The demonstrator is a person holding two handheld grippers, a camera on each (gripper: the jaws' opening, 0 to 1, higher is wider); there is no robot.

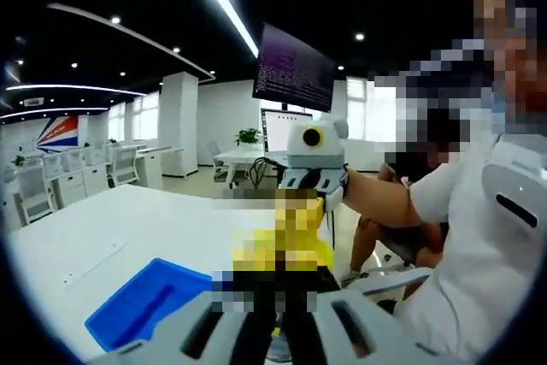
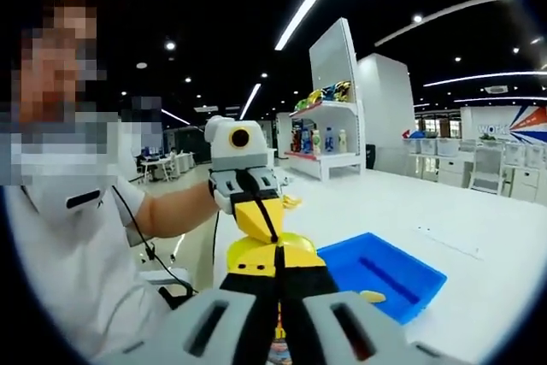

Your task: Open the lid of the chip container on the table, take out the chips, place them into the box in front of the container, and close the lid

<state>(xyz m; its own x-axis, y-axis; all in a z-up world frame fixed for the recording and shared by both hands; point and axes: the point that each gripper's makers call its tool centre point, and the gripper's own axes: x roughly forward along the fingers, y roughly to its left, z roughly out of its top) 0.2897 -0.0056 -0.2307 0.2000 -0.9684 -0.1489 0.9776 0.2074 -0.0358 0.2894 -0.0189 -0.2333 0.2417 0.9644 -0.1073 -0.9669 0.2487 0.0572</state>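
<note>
**Two claws meet on a yellow chip bag above the blue box**

In the right gripper view, the right claw (image 2: 278, 275) rises from the bottom with its two jaws pressed together on the yellow chip bag (image 2: 272, 256). The left claw (image 2: 256, 203) comes in from the left, facing it, and pinches the top part of the same bag. A person's arm (image 2: 171, 209) reaches out behind that claw. The bag is held up in the air, between the two claws.

The blue box (image 2: 385, 273) sits on the white worktop (image 2: 479, 237), just to the right of the bag and lower down. A small yellow piece (image 2: 371, 297) lies inside it near the front wall.

In the left gripper view, the left claw (image 1: 275, 314) is shut on the yellow bag (image 1: 295, 241), which is partly blurred. The right claw (image 1: 312, 184) holds the bag from the far side. The blue box (image 1: 149, 301) lies on the worktop (image 1: 128, 228) to the left of the bag.
</note>
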